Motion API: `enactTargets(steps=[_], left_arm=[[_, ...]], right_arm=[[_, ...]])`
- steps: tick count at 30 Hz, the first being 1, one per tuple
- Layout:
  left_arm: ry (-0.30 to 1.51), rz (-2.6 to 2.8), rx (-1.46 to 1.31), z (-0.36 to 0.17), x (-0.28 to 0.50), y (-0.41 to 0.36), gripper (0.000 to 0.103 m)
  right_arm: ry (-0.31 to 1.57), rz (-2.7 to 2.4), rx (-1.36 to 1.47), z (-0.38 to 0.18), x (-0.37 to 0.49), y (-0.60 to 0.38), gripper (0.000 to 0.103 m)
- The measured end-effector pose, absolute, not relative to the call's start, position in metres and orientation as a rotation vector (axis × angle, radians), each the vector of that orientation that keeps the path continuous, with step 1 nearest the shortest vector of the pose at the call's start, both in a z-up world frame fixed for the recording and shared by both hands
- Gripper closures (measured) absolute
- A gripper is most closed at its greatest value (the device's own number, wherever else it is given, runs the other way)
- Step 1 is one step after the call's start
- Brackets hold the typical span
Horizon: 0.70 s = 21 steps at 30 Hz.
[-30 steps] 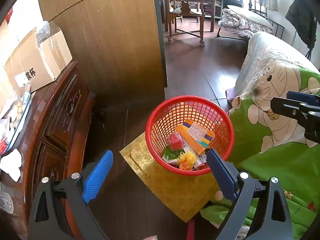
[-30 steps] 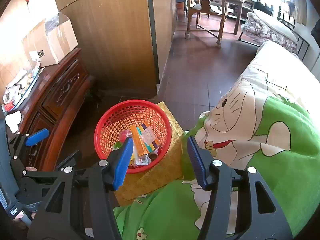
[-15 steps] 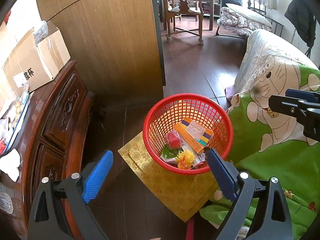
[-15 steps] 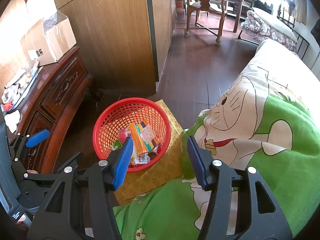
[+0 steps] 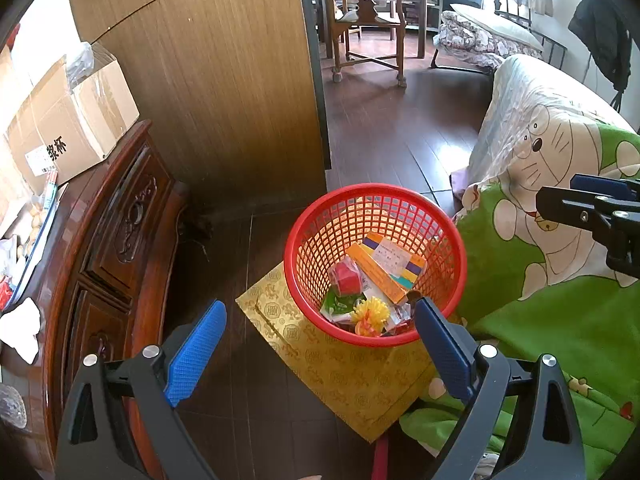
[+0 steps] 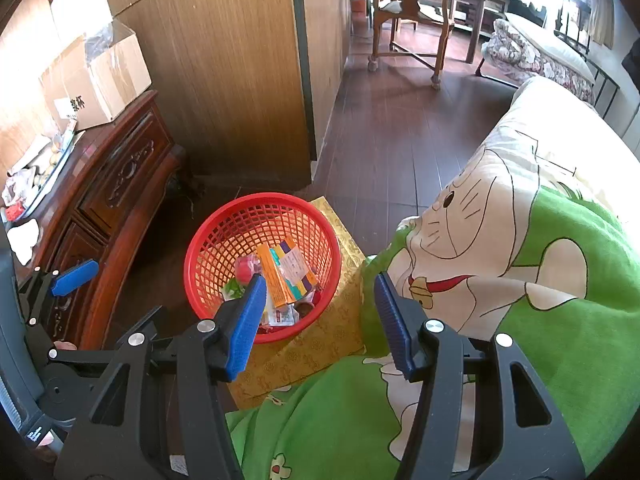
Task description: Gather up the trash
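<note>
A red mesh basket (image 5: 374,208) stands on a gold patterned box (image 5: 352,376) on the dark floor; it also shows in the right wrist view (image 6: 224,236). Inside lie an orange carton (image 5: 376,276), a red wrapper (image 5: 346,278), a yellow frilly piece (image 5: 372,314) and other packets. My left gripper (image 5: 320,344) is open and empty, above and in front of the basket. My right gripper (image 6: 320,320) is open and empty, over the basket's right edge. The right gripper's fingers (image 5: 576,204) show at the right of the left wrist view.
A carved dark wood cabinet (image 5: 112,248) stands at the left with a cardboard box (image 5: 68,128) on top. A wood panel partition (image 5: 224,92) rises behind the basket. A green cartoon blanket (image 6: 520,280) covers the seat at the right. A wooden table (image 5: 372,20) stands far back.
Both views have drifted slightly; the basket sits a little higher and closer to centre. Both grippers stay open and empty.
</note>
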<state>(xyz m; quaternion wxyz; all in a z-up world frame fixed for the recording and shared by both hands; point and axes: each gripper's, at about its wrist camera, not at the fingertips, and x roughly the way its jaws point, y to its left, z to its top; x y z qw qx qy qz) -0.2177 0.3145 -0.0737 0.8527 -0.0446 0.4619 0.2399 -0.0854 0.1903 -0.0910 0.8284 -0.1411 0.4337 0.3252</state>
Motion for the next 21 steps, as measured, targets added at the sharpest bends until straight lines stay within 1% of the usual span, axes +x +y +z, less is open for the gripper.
enactTargets(steps=[21], left_arm=[[0.966,0.508,-0.084,-0.0737,-0.2179,0.3138,0.01]], right_arm=[[0.921,0.691,-0.302,-0.0897,-0.0849,0.1892,0.047]])
